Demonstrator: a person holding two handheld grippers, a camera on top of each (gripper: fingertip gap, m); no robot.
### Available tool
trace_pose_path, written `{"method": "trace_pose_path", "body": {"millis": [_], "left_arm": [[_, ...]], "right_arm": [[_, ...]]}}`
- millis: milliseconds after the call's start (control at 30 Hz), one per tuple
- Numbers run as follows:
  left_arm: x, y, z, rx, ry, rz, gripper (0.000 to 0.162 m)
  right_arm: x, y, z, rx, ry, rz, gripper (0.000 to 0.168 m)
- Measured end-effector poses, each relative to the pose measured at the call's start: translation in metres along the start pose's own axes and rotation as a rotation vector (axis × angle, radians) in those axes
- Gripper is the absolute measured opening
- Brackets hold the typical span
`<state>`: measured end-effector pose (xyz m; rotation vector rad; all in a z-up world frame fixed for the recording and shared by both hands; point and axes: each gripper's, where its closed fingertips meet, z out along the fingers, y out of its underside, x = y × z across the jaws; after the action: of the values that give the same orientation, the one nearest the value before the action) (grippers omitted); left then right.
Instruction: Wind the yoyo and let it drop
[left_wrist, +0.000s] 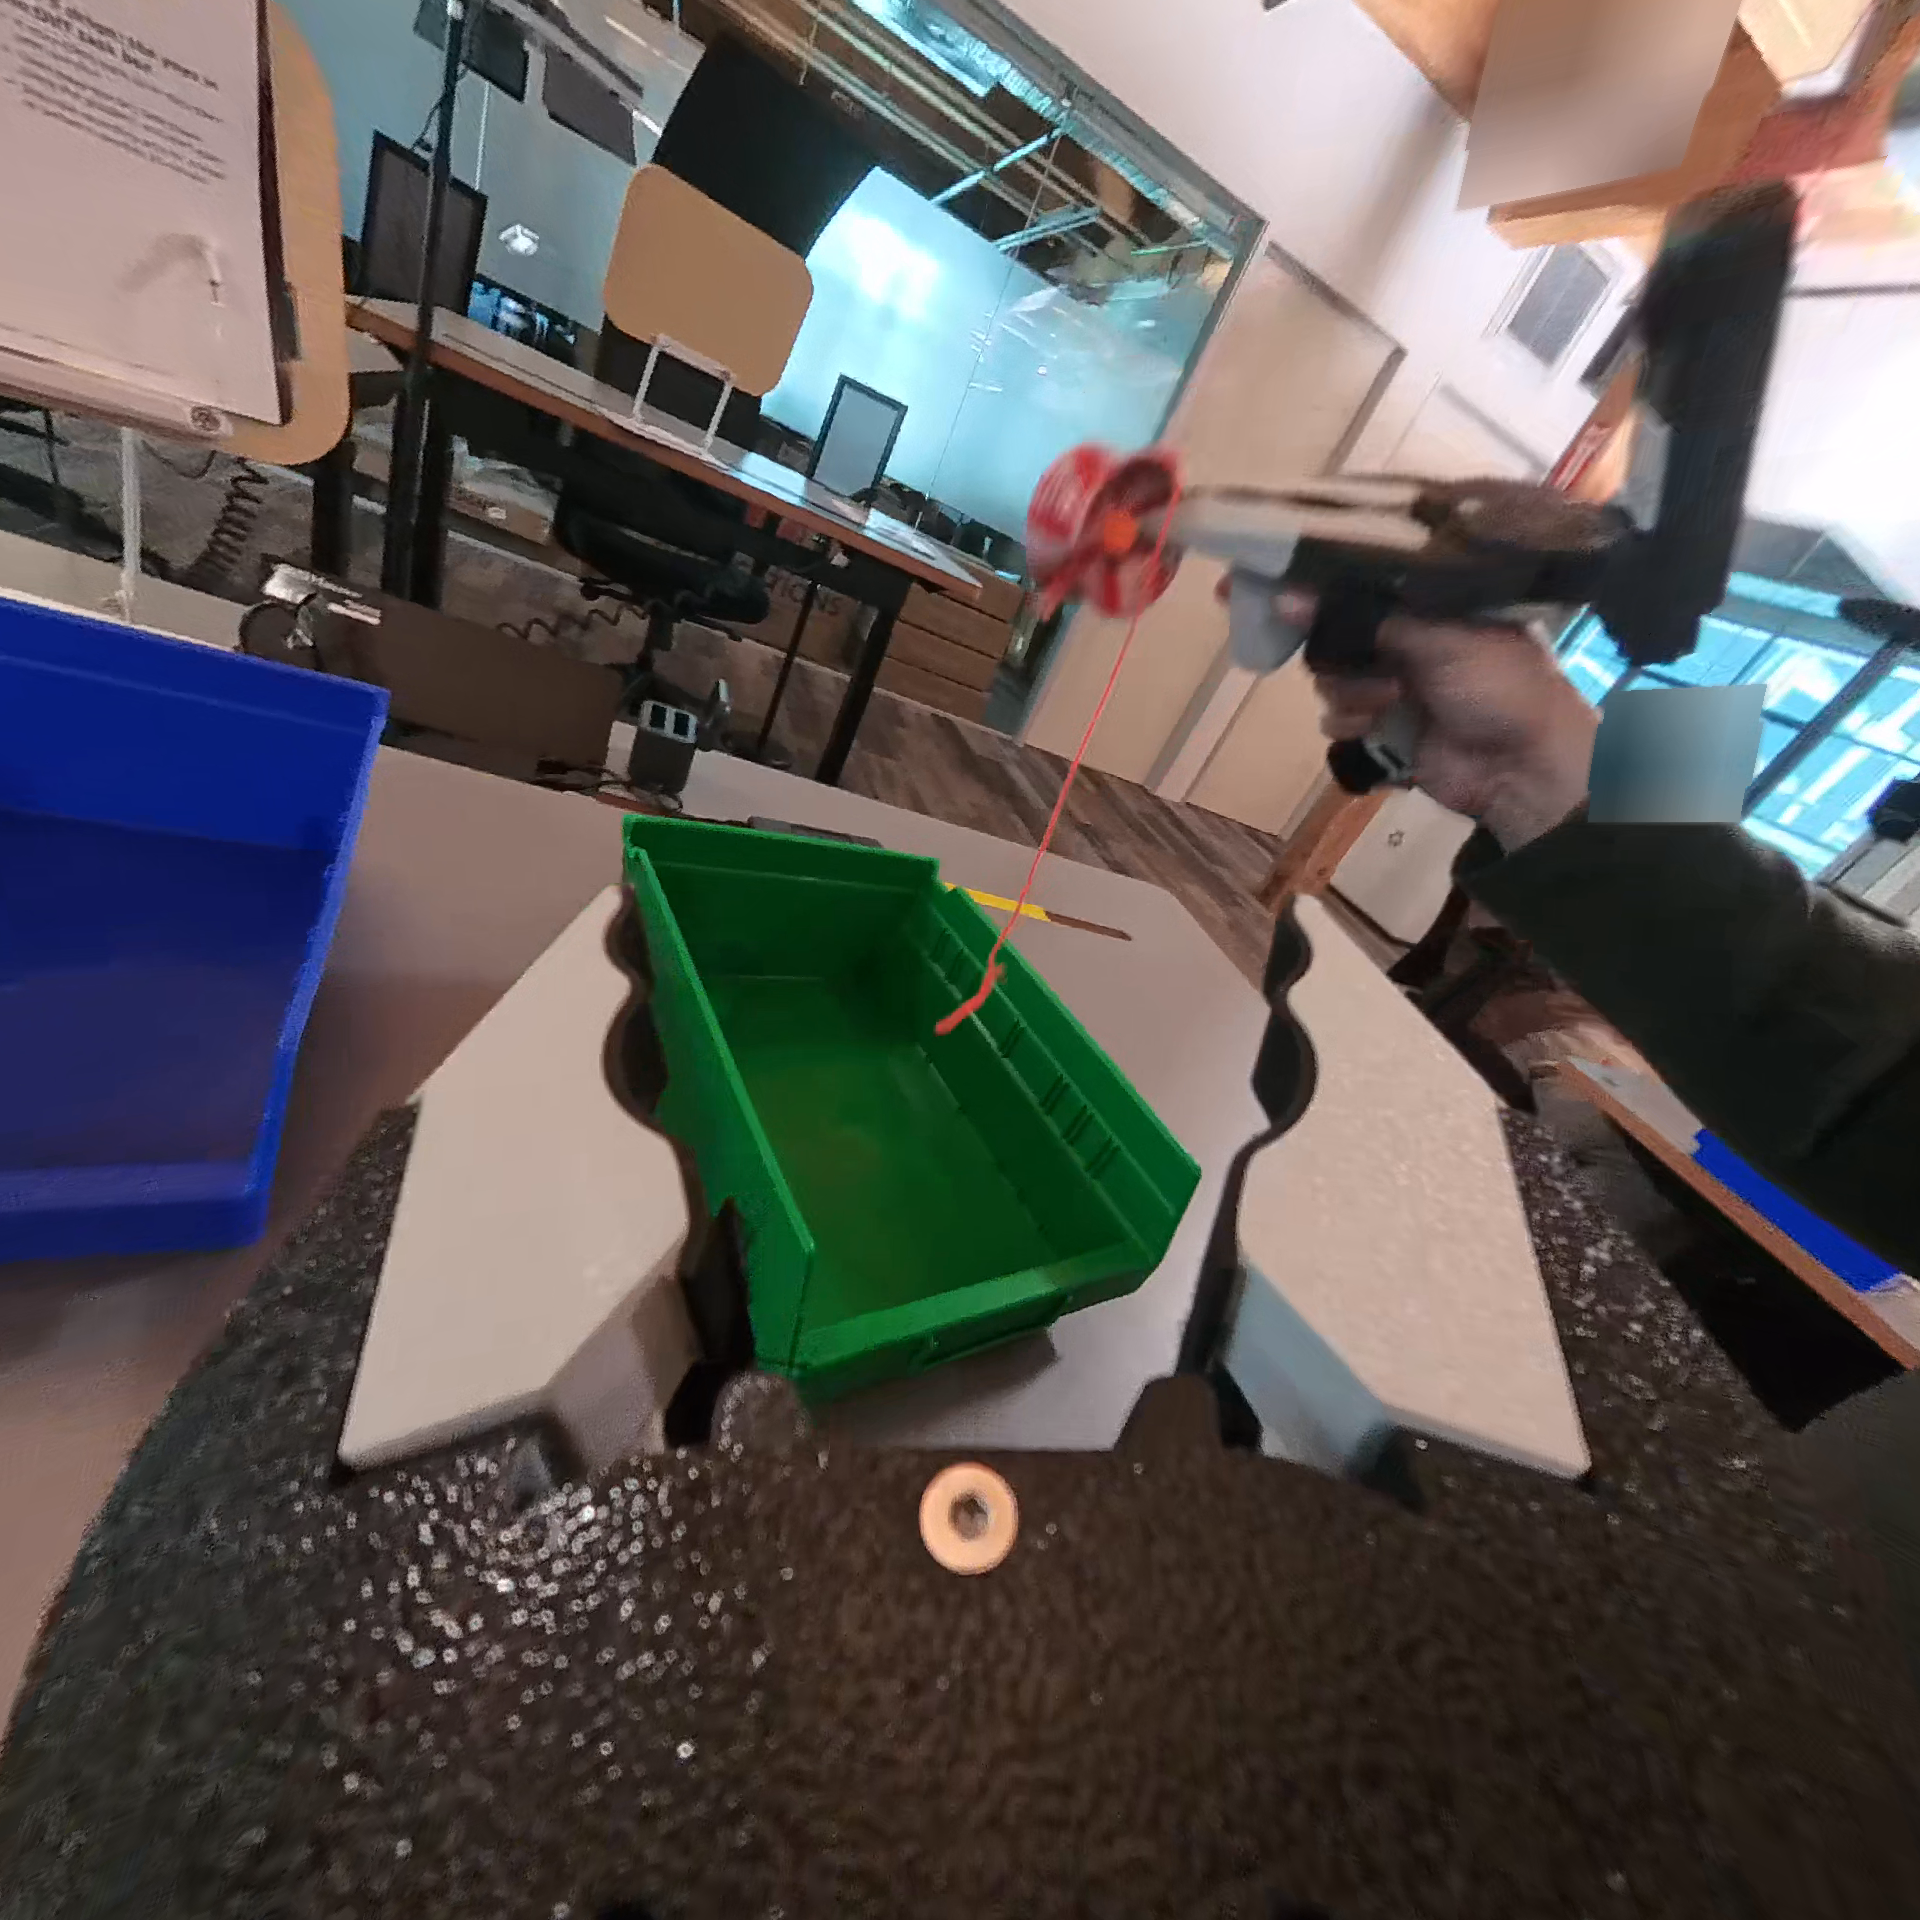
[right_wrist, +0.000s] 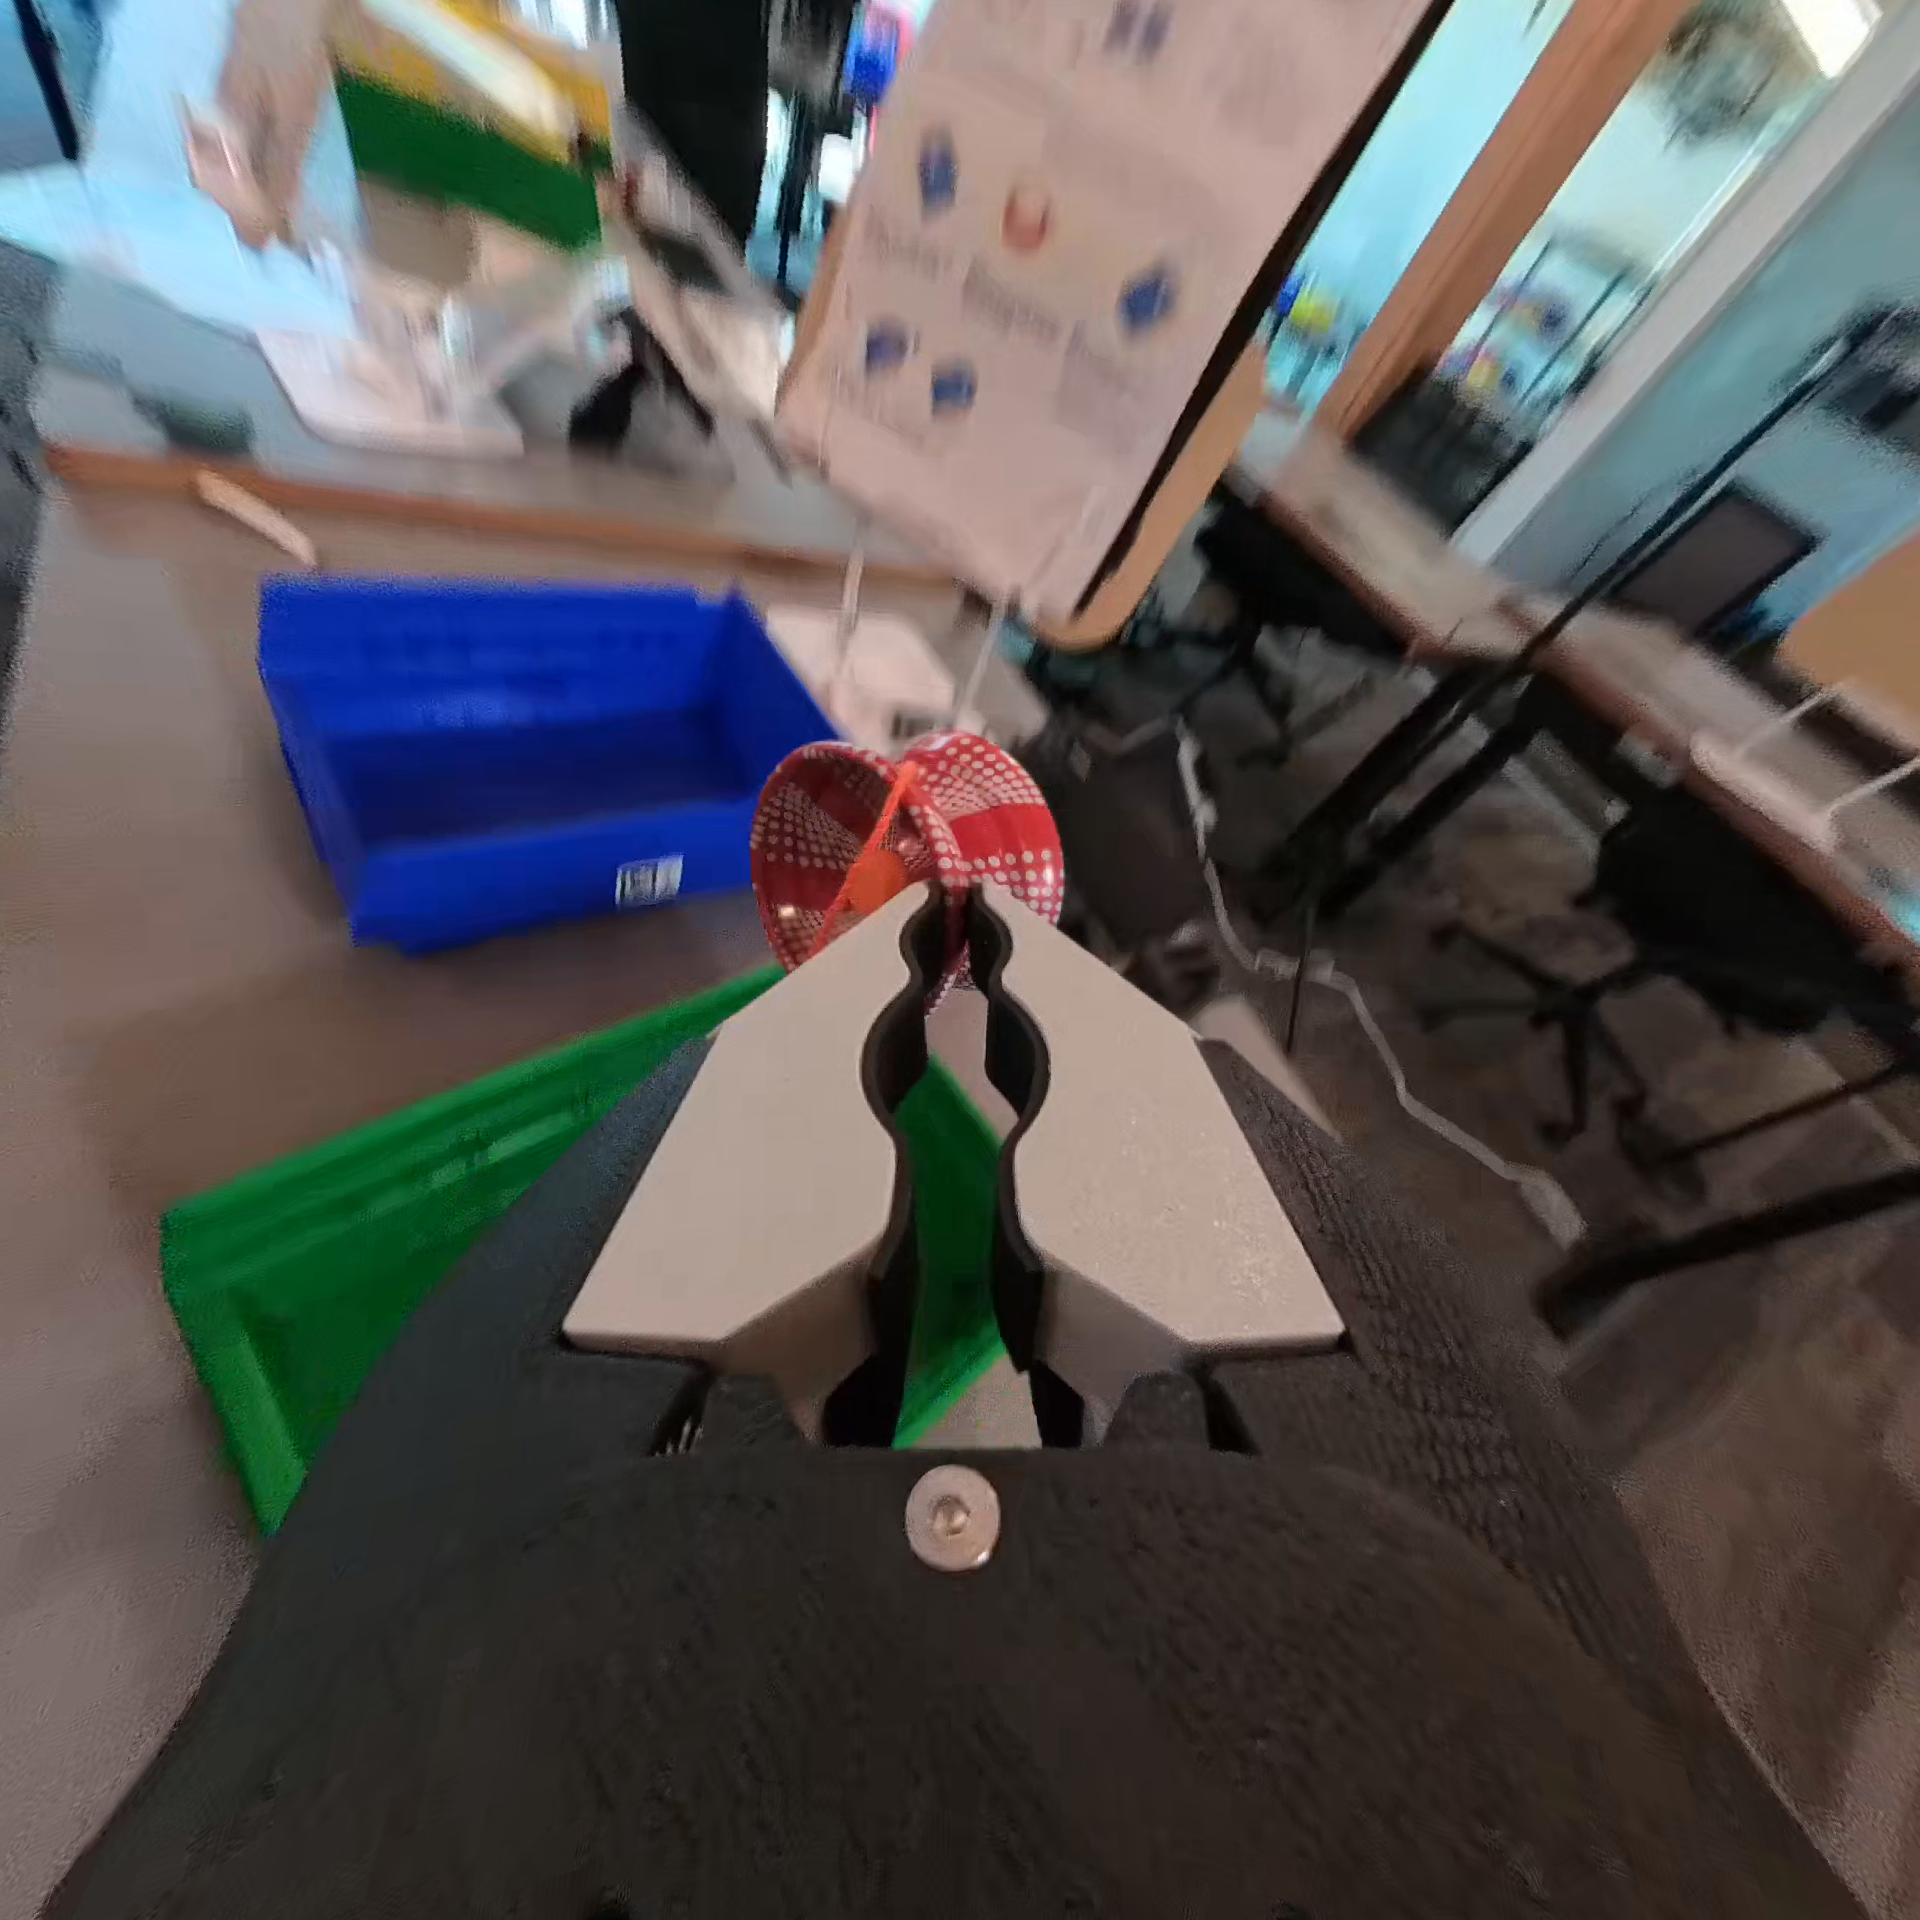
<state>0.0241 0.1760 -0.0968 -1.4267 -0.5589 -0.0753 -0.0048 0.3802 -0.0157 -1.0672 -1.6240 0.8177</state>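
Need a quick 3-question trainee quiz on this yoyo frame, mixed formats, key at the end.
1. Multiple choice: what does the right gripper hold? A) the blue bin B) the yoyo C) nothing
2. True or false: the left gripper is clamped on the string.
3. Fill in: the loose end of the string hangs over the ____ bin.

Key:
1. B. Its jaws are closed on the edge of the red yoyo.
2. False. Its jaws stand wide open with nothing between them, and the string hangs free ahead of it.
3. Green. The string dangles from the yoyo down over the green bin; the blue bin sits off to the side.
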Motion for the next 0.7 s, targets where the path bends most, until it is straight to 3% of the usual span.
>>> {"method": "trace_pose_path", "body": {"millis": [167,267,333,367,400,533,600,700], "left_arm": [[-0.006,0.009,0.008,-0.031,-0.023,-0.006,0.117],[-0.005,0.014,0.011,-0.037,-0.026,-0.009,0.117],[-0.005,0.021,0.015,-0.060,-0.029,-0.015,0.119],[-0.007,0.026,0.017,-0.076,-0.040,-0.015,0.120],[-0.011,0.029,0.017,-0.090,-0.055,-0.011,0.120],[-0.062,0.032,0.017,-0.142,-0.244,0.044,0.119],[-0.101,0.033,0.027,-0.188,-0.341,0.080,0.119],[-0.163,0.056,0.061,-0.380,-0.432,0.131,0.123]], "right_arm": [[-0.043,0.130,0.052,-0.373,-0.137,0.034,0.002],[-0.060,0.182,0.071,-0.508,-0.193,0.097,0.008],[-0.071,0.200,0.070,-0.591,-0.240,0.171,0.065],[-0.070,0.201,0.065,-0.600,-0.236,0.192,0.086],[-0.064,0.196,0.059,-0.573,-0.211,0.208,0.096],[-0.038,0.198,0.013,-0.425,-0.060,0.378,0.100],[-0.054,0.226,-0.004,-0.473,-0.083,0.486,0.100],[-0.097,0.264,-0.017,-0.588,-0.167,0.593,0.102]]}}
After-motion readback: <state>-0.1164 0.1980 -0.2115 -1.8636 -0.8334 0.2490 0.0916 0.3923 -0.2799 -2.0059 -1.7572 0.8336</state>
